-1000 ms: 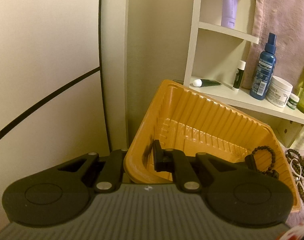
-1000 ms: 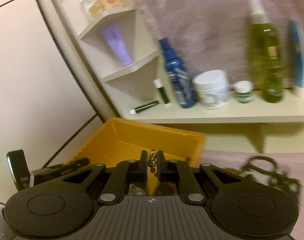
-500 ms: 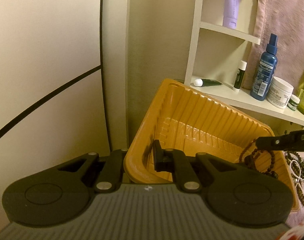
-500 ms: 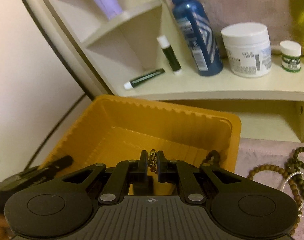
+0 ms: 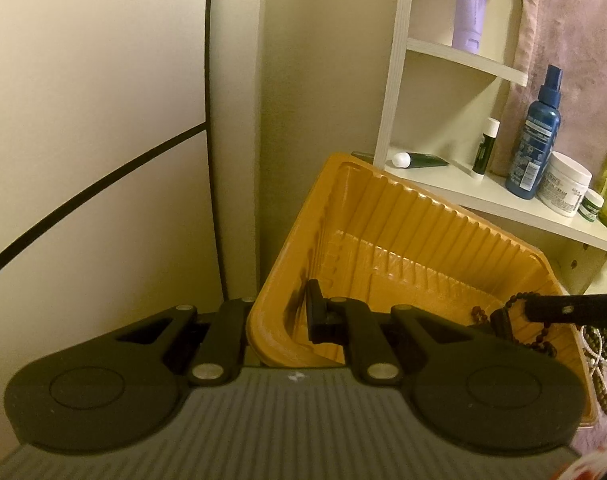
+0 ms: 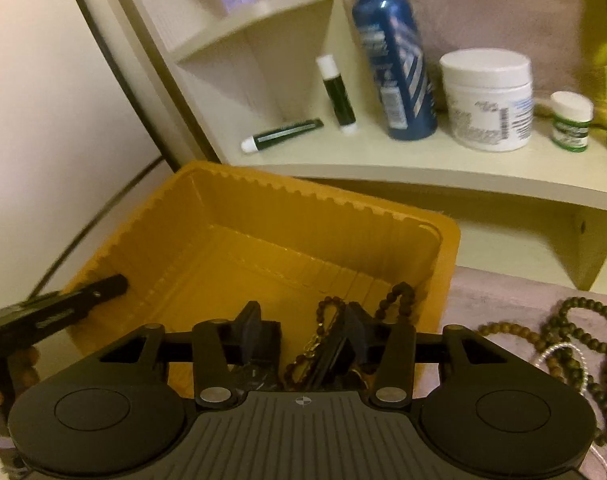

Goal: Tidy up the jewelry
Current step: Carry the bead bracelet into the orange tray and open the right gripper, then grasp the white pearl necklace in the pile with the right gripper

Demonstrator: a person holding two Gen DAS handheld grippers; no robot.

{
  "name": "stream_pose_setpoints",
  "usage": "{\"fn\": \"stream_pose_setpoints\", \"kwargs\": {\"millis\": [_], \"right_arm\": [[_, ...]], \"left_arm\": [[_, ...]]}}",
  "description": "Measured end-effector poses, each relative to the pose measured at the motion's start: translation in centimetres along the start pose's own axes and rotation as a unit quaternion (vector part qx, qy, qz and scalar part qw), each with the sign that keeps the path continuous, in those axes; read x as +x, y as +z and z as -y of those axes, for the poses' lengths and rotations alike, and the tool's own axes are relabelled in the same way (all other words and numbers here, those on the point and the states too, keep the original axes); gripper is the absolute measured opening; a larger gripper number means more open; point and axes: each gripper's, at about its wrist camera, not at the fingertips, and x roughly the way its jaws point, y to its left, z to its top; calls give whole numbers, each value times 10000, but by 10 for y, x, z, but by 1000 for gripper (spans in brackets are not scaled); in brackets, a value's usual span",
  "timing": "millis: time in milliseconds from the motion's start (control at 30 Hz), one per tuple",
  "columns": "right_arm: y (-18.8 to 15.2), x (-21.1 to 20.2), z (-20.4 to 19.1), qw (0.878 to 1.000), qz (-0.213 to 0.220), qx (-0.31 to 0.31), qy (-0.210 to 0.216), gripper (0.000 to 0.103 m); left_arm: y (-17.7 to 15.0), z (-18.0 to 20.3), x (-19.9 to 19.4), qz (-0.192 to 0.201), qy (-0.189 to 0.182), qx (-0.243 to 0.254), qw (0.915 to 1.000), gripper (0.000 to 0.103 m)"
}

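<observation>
An orange ribbed plastic tray (image 5: pixel 403 216) sits tilted below a shelf. My left gripper (image 5: pixel 279 316) is shut on the tray's near-left wall, one finger outside and one inside. My right gripper (image 6: pixel 303 332) hangs over the tray's near-right corner, its jaws opening. A thin gold chain (image 6: pixel 312 345) dangles between the fingers, close to the right one, with neither pad pressing on it. A brown bead bracelet (image 6: pixel 399 300) lies draped in that same corner. In the left wrist view the right gripper's finger (image 5: pixel 575 310) reaches in beside the bracelet (image 5: pixel 515 308).
More dark bead strands (image 6: pixel 575 328) and a white pearl strand (image 6: pixel 559 354) lie on the pink cloth right of the tray. The cream shelf (image 6: pixel 423 168) behind holds a blue spray bottle (image 6: pixel 395 60), a white jar (image 6: pixel 487 96), a lip balm (image 6: pixel 337 92) and a tube (image 6: pixel 283 134).
My right gripper came down and forward over the tray, then its jaws spread and let go of the gold chain. The left gripper and the tray stayed put.
</observation>
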Motion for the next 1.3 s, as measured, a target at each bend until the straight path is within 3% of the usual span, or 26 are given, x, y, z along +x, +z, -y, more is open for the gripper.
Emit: {"fn": "stream_pose_setpoints", "kwargs": {"millis": [200, 367, 533, 667, 967, 1133, 1300], "right_arm": [[-5, -44, 24, 9994, 301, 66, -151, 47], [-13, -78, 59, 9975, 301, 266, -574, 47], [-32, -103, 87, 9923, -35, 258, -1210, 47], [-50, -115, 99, 9879, -337, 399, -1461, 47], [-65, -109, 100, 9856, -440, 135, -1630, 47], [-72, -97, 97, 9833, -411, -376, -1731, 47], [-78, -97, 99, 9887, -249, -384, -1426, 46]], "left_arm": [[2, 1, 3, -70, 20, -44, 10000, 10], [3, -1, 5, -74, -31, -28, 10000, 10], [2, -3, 6, -87, -44, -93, 9999, 10], [2, -3, 5, -99, -49, -121, 9999, 10], [2, -3, 4, -93, -32, -137, 9999, 10], [1, -3, 5, -99, -18, -112, 9999, 10], [1, -3, 8, -85, -12, -18, 10000, 11]]}}
